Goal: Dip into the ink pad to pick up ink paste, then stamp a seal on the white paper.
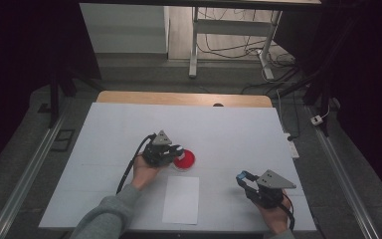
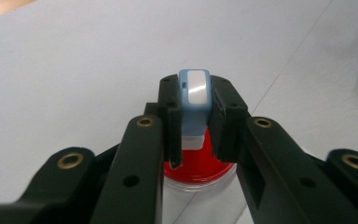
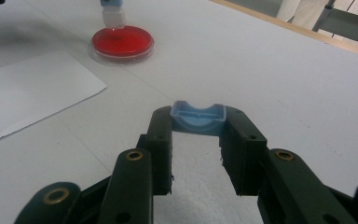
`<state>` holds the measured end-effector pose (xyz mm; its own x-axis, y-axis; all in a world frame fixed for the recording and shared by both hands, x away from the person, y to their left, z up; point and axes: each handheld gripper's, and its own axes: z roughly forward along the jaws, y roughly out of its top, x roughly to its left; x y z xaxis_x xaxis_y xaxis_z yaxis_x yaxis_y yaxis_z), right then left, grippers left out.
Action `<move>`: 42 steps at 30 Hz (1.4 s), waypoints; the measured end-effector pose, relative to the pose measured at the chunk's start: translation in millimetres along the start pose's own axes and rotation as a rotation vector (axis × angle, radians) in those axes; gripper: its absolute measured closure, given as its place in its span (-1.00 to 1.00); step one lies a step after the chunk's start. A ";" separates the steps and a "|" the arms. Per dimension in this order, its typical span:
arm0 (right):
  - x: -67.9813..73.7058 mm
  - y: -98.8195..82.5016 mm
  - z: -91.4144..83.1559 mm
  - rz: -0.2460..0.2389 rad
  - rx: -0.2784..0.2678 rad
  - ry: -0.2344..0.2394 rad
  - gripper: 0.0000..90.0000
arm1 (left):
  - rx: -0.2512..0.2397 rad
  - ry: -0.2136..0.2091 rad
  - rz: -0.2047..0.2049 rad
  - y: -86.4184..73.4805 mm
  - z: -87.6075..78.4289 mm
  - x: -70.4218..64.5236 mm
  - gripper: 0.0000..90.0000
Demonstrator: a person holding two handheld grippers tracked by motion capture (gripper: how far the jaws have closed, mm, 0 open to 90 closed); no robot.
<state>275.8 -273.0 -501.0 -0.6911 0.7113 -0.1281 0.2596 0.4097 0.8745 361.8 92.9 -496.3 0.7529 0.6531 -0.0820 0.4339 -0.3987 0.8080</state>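
Stamp (image 2: 194, 100) and cap (image 3: 199, 117) are held apart over a white table (image 1: 238, 129). The small blue-and-white stamp is clamped between the jaws of the left gripper (image 1: 176, 149), its lower end pressed on or held just above the red ink pad (image 1: 184, 160), a shallow round dish near the middle of the table; which of the two cannot be told. In the left gripper view the stamp is seen upright, with the red dish (image 2: 199, 169) directly beneath it. The right gripper (image 1: 242, 177), nearer the table's front right corner and well apart from the dish, is closed on the blue cap, which is pinched by its two side walls at the jaw tips. A white sheet of paper (image 1: 181, 199) lies flat just in front of the dish, between the two hands.

The stamp is judged to be light, stiff plastic with smooth sides, so a slip under a slack grip seems possible; it is best taken across its flat flanks, as it is now. The cap looks thin-walled and hollow, likely to flex or pop out if squeezed hard. The dish appears light enough to slide when pushed sideways, and its wet ink would smear on anything touched. The paper would be expected to shift or curl under a dragging stamp.

No brand, label or legible writing is made out on the stamp, cap, dish or paper.
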 end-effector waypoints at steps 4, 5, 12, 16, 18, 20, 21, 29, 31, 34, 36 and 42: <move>-0.3 -0.2 0.2 0.000 -0.001 0.001 0.45 | -0.015 -0.014 -0.017 1.2 -4.6 2.5 0.69; -0.3 -0.2 0.2 0.000 0.000 0.000 0.45 | -0.017 -0.018 -0.019 1.5 -6.1 3.2 0.69; -0.4 -0.1 0.1 0.002 -0.002 0.000 0.45 | -0.037 -0.028 -0.024 4.5 -16.1 5.3 0.69; -0.3 -0.1 0.0 0.002 -0.002 -0.001 0.44 | -0.046 -0.038 -0.026 5.7 -21.1 5.5 0.69; -0.2 -0.1 0.1 0.001 -0.002 0.000 0.44 | -0.051 -0.041 -0.027 6.3 -23.6 5.4 0.69; -0.2 -0.1 0.2 0.000 -0.001 0.000 0.45 | -0.055 -0.045 -0.028 6.9 -26.3 5.4 0.69; -0.2 -0.1 0.2 0.000 -0.001 0.000 0.44 | -0.055 -0.047 -0.026 7.1 -27.2 5.5 0.69; -0.3 -0.1 0.2 0.000 -0.001 0.000 0.45 | -0.064 -0.073 -0.022 10.0 -35.7 4.0 0.69; -0.3 0.0 0.1 0.001 -0.002 0.000 0.44 | -0.068 -0.075 -0.022 10.7 -37.8 3.7 0.69; -0.4 0.0 0.2 0.001 -0.002 -0.001 0.45 | -0.070 -0.077 -0.022 11.0 -40.0 3.6 0.69; -0.2 0.1 0.3 0.001 0.000 -0.001 0.44 | -0.068 -0.078 -0.018 11.1 -41.3 3.7 0.69; -0.4 0.0 0.3 0.001 -0.001 -0.001 0.45 | -0.068 -0.091 -0.012 11.7 -44.8 3.1 0.69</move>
<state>276.3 -273.1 -501.0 -0.6905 0.7119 -0.1277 0.2594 0.4086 0.8751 347.0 119.1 -460.9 0.7911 0.5949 -0.1424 0.4112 -0.3448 0.8438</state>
